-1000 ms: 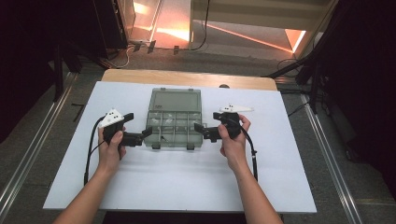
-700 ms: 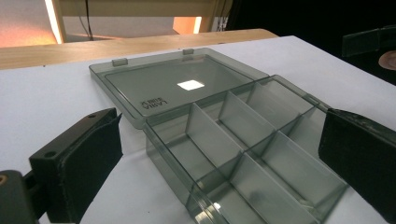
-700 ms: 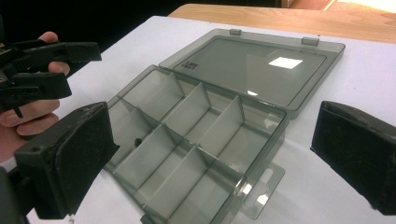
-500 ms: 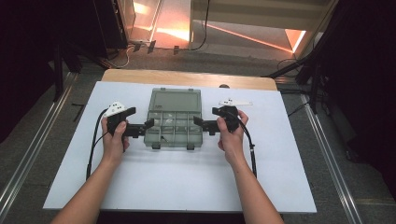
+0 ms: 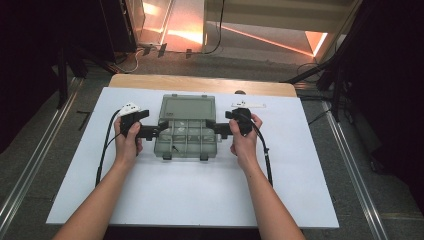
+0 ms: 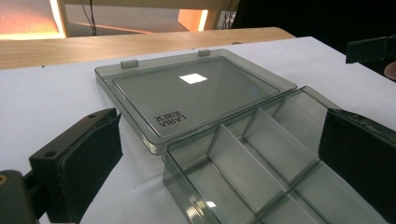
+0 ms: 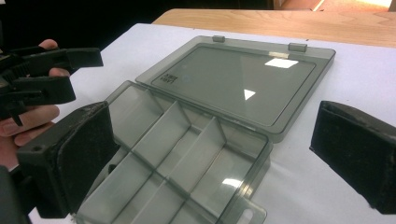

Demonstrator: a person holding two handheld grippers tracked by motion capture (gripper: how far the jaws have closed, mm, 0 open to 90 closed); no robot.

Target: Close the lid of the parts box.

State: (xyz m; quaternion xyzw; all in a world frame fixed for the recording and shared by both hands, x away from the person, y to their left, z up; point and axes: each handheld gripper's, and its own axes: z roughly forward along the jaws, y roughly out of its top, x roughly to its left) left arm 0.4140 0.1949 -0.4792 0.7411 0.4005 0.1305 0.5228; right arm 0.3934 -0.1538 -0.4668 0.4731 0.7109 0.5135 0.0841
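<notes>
A grey transparent compartment box (image 5: 186, 131) lies open in the middle of the white bench (image 5: 200, 200), with its flat lid (image 5: 187, 107) folded back toward 12 o'clock and resting on the bench surface. The tray part (image 5: 187, 142) is toward 6 o'clock, near the person, and its thin dividers split it into several cells; two small latches stick out on its near edge.

The left claw (image 5: 154, 131) is at the 9 o'clock side of the tray, just beside its wall. In the left gripper view the jaws are spread wide, one black pad on each side of the tray corner (image 6: 187, 163), and I cannot tell if a pad touches the plastic. Some printed letters are on the lid (image 6: 196, 91) here.

The right claw (image 5: 220, 127) is at the 3 o'clock side of the tray. In the right gripper view its jaws also stand wide apart, holding nothing, with the tray (image 7: 177, 158) between them and the lid (image 7: 243, 79) behind it. The left hand (image 7: 23, 121) with its claw is visible farther off there
</notes>
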